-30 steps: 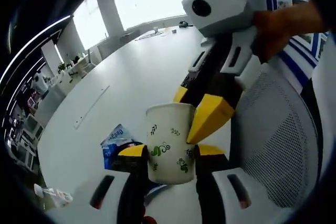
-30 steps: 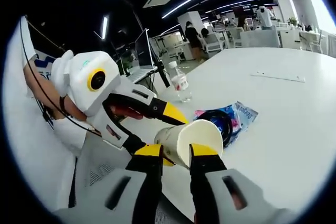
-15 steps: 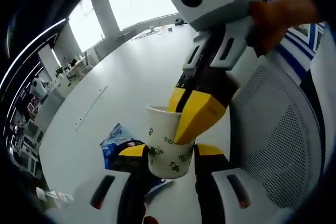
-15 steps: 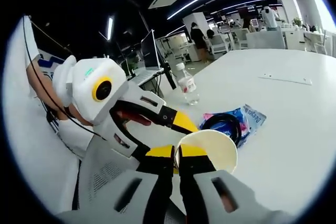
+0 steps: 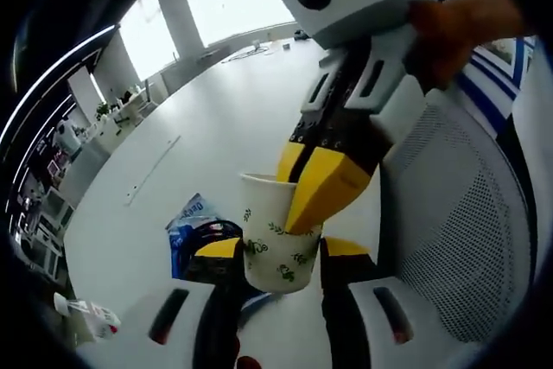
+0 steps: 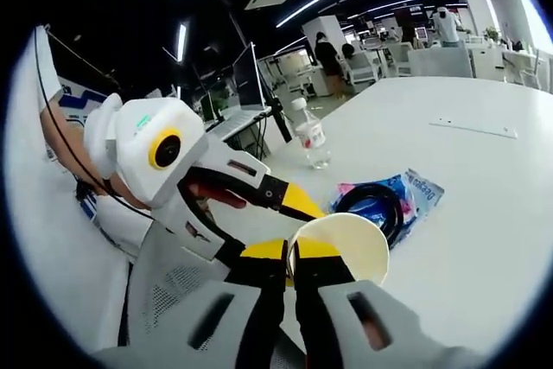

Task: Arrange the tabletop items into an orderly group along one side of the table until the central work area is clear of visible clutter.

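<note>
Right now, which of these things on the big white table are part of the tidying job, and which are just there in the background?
Part of the job:
paper cup, gripped by both the left gripper and the right gripper
blue packet with a black cable coil on it
water bottle

Just lying about:
mesh chair
laptop
flat white strip

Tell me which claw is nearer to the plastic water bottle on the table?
Probably the left claw: in the right gripper view the water bottle stands beyond it, on its side. The right claw, shut on the paper cup rim, sits farther back.
</note>
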`<state>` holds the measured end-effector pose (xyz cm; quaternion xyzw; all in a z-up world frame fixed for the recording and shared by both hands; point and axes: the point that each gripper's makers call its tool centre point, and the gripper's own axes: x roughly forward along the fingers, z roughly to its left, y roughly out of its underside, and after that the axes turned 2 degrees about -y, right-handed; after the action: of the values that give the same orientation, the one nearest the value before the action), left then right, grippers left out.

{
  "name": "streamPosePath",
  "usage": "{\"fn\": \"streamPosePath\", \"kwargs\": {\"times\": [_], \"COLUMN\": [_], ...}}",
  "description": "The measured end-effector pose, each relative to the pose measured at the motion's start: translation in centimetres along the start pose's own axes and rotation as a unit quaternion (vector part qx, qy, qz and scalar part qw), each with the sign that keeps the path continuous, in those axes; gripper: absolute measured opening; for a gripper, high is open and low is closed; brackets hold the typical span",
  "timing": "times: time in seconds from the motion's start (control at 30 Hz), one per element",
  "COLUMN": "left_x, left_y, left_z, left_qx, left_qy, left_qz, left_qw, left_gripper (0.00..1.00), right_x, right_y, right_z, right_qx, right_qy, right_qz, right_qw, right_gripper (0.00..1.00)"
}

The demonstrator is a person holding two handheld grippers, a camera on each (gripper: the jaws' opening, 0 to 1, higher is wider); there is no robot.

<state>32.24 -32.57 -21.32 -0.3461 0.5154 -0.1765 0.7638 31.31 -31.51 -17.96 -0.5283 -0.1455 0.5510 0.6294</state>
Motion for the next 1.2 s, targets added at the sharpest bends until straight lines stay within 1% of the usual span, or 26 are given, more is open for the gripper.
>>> {"fn": "streamPosePath", "kwargs": {"times": [0.3,0.5,0.7,0.83,0.93,1.0,1.17,1.2], "left_x": [-0.7,-1.4,-2.1,-2.7,-3.1,-3.3,-3.8,-4.0], "left_y": [0.8,1.9,2.8,3.7,4.3,4.6,5.3,5.6], "left_z": [0.8,1.4,2.2,2.8,3.2,3.5,4.2,4.6], "left_qx": [-0.023,-0.037,-0.057,-0.093,-0.107,-0.125,-0.143,-0.158], "left_qy": [-0.018,-0.031,-0.041,-0.052,-0.059,-0.063,-0.075,-0.079], "left_qz": [-0.001,0.004,0.007,0.003,0.002,0.0,-0.002,-0.005], "left_qw": [0.9996,0.9988,0.9975,0.9943,0.9925,0.9902,0.9869,0.9843], "left_gripper": [0.34,0.34,0.34,0.35,0.35,0.35,0.35,0.35], "right_x": [1.0,1.9,2.6,3.3,3.7,4.0,4.6,4.8], "right_y": [-0.5,-0.9,-1.5,-2.2,-2.4,-2.7,-2.9,-3.0], "right_z": [0.3,0.3,0.0,-0.3,-0.3,-0.4,-0.6,-0.7], "right_qx": [0.001,-0.001,-0.007,-0.012,-0.021,-0.022,-0.027,-0.029], "right_qy": [-0.003,-0.004,0.005,0.01,0.01,0.009,0.007,0.007], "right_qz": [-0.002,0.001,0.002,0.002,0.008,0.009,0.014,0.016], "right_qw": [1.0,1.0,1.0,0.9999,0.9997,0.9997,0.9995,0.9994], "right_gripper": [0.0,0.0,0.0,0.0,0.0,0.0,0.0,0.0]}}
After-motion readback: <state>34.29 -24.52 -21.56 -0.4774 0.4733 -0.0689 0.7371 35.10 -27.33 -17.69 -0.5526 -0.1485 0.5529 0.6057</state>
